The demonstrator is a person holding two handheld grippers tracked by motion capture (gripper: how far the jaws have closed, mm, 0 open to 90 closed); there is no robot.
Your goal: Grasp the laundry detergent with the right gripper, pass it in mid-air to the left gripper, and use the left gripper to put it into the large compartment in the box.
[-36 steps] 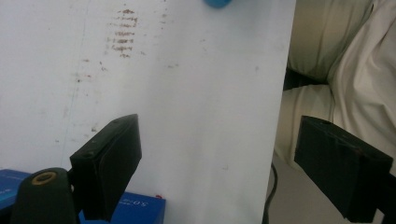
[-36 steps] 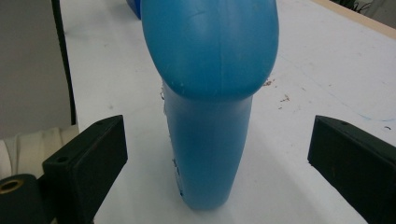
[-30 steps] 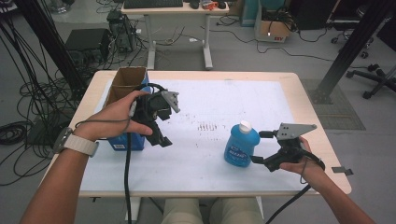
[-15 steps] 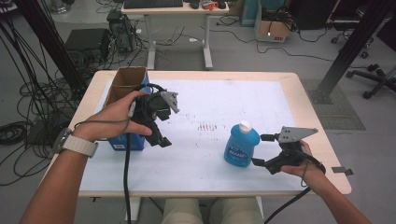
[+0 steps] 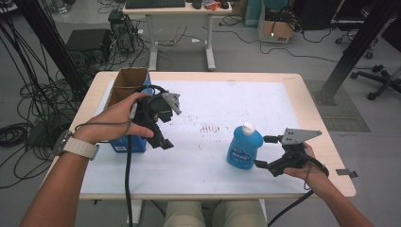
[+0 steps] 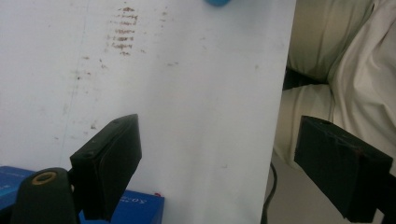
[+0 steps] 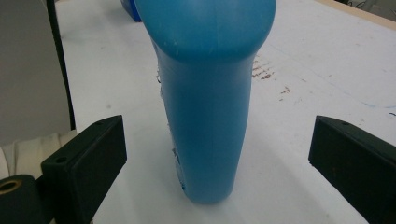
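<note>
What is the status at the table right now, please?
Right gripper open, jaws either side of the upright blue bottle, not touching. Left gripper open, empty, beside the blue box. Nothing blocking the bottle.

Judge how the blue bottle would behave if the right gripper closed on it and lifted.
The bottle stands upright, taller than its base, so an off-centre nudge could probably tip it. Its smooth plastic wall may slip or flex slightly between the right gripper's open jaws. Its fill level isn't visible, so weight is uncertain.
</note>
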